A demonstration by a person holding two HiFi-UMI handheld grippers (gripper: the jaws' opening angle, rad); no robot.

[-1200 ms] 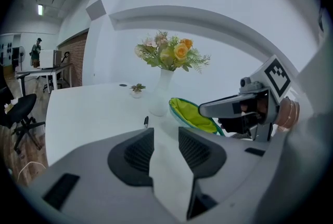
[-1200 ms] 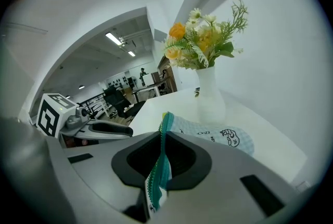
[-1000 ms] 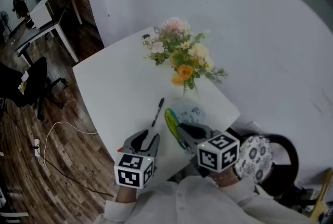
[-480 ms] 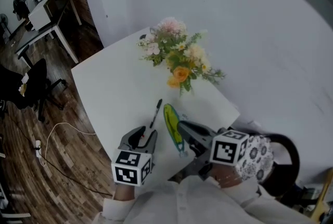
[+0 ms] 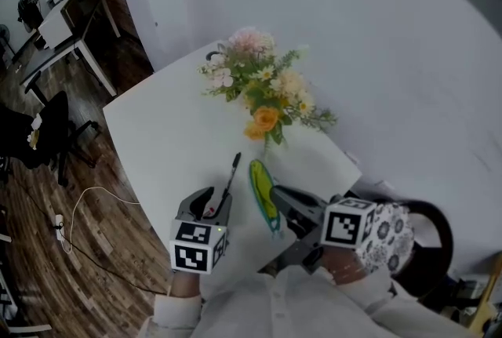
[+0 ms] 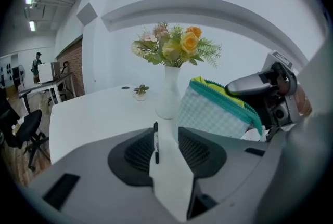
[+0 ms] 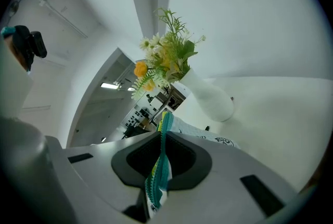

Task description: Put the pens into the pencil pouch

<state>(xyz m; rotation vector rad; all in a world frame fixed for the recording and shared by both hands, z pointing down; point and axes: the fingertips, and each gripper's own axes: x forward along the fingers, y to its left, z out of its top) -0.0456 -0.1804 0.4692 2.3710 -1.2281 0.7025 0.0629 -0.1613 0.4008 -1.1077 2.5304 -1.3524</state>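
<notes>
Our left hand-held gripper (image 6: 167, 137) stands with its jaws apart and grips nothing. The black pen (image 6: 155, 141) lies flat on the white worktop (image 5: 161, 132) in the gap between those jaws, close to the left one, and points towards 12 o'clock. We cannot tell whether it touches that jaw. Our right hand-held gripper (image 7: 161, 151) is clamped on the teal zipper edge of the pencil pouch (image 6: 214, 112), which it holds on edge, zipper uppermost, just beside the pen at its 3 o'clock. A vase of flowers (image 5: 263, 97) stands at 12 o'clock from the pouch.
</notes>
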